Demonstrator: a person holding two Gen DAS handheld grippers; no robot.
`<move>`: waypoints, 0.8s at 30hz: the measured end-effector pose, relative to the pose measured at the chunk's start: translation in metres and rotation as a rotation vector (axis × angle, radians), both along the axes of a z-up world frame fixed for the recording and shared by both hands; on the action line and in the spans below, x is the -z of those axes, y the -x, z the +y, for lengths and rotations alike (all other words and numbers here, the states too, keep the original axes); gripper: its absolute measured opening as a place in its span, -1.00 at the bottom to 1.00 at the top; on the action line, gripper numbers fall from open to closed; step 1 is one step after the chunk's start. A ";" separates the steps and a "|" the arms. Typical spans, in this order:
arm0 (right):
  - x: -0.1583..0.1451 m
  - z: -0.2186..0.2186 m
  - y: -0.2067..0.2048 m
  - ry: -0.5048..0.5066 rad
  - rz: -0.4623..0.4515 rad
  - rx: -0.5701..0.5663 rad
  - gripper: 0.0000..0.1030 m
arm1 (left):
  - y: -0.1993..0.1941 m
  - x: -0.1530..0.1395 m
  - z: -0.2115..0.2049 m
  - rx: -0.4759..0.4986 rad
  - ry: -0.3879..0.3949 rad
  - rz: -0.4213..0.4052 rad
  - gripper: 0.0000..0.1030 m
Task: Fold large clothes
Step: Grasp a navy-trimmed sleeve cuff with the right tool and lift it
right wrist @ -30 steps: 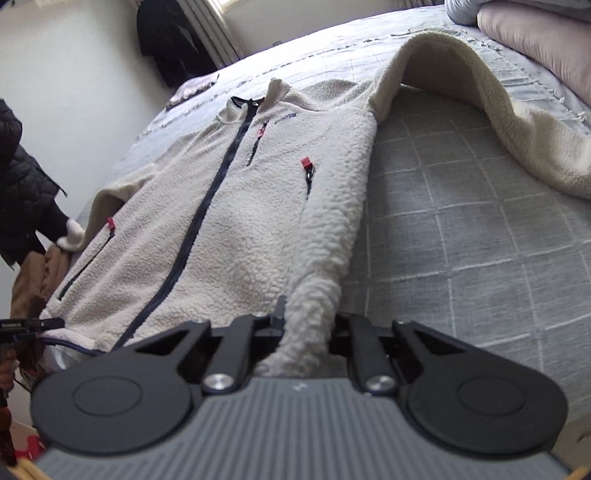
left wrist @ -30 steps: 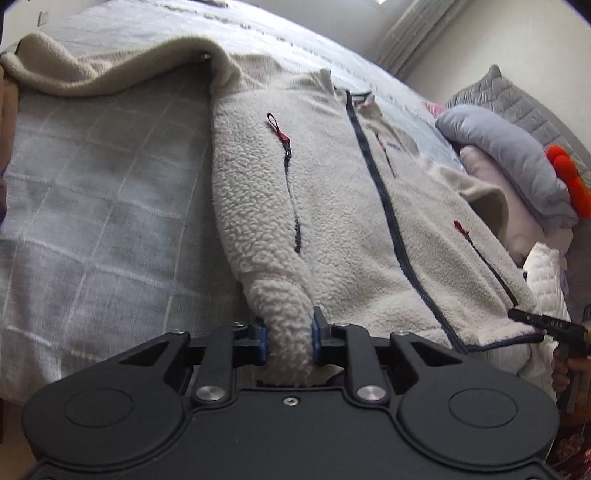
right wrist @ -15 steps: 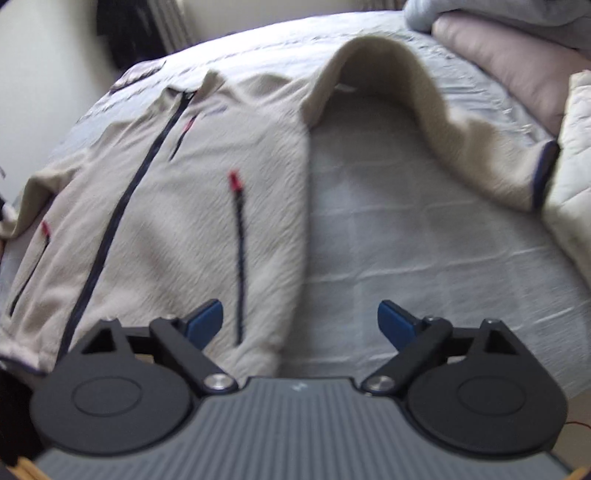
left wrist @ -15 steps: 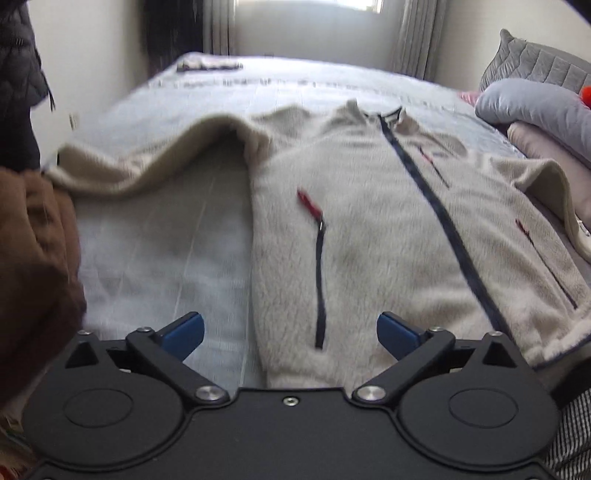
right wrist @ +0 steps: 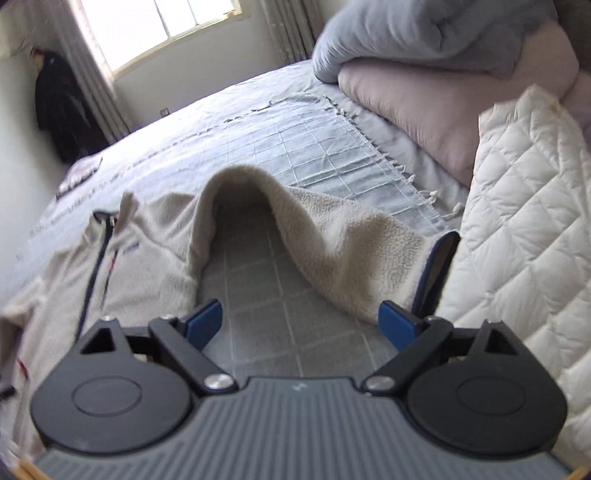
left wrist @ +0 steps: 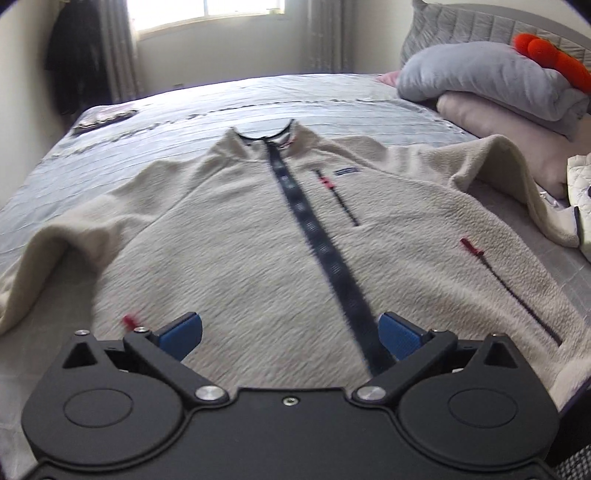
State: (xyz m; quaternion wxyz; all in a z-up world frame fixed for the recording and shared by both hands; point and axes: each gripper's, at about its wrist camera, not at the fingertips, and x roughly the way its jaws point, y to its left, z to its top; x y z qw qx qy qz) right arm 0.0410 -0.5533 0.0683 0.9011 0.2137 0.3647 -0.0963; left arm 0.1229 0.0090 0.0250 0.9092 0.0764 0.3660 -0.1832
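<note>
Both grippers released the fleece jacket (left wrist: pixel 258 236).

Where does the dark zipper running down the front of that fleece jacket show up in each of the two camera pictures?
Left wrist view: the zipper runs down the centre, collar to gripper.
Right wrist view: zipper at far left, blurred.
Shared landmark: the window behind the bed.

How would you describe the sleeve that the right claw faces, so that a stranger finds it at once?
On the grey checked bedspread lies a cream fleece jacket. Its sleeve arches up from the shoulder and runs down toward the white quilted jacket. Its dark navy cuff, beside that quilting, sets it apart.
</note>
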 end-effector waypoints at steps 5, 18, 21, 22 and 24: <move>0.018 -0.033 -0.062 0.182 0.158 0.121 0.59 | -0.028 0.005 -0.036 0.040 0.019 0.039 0.99; 0.086 -0.044 -0.084 0.360 0.300 0.143 -0.87 | -0.066 0.051 -0.082 0.089 0.013 0.139 0.99; 0.047 -0.037 -0.088 0.491 0.225 0.139 -0.92 | -0.086 0.039 -0.100 0.104 0.031 0.050 0.95; 0.029 -0.039 -0.091 0.549 0.195 0.157 -0.92 | -0.095 0.034 -0.110 0.109 0.040 0.007 0.95; -0.004 -0.049 -0.104 0.631 0.155 0.200 -0.93 | -0.117 0.028 -0.134 0.125 0.050 -0.060 0.87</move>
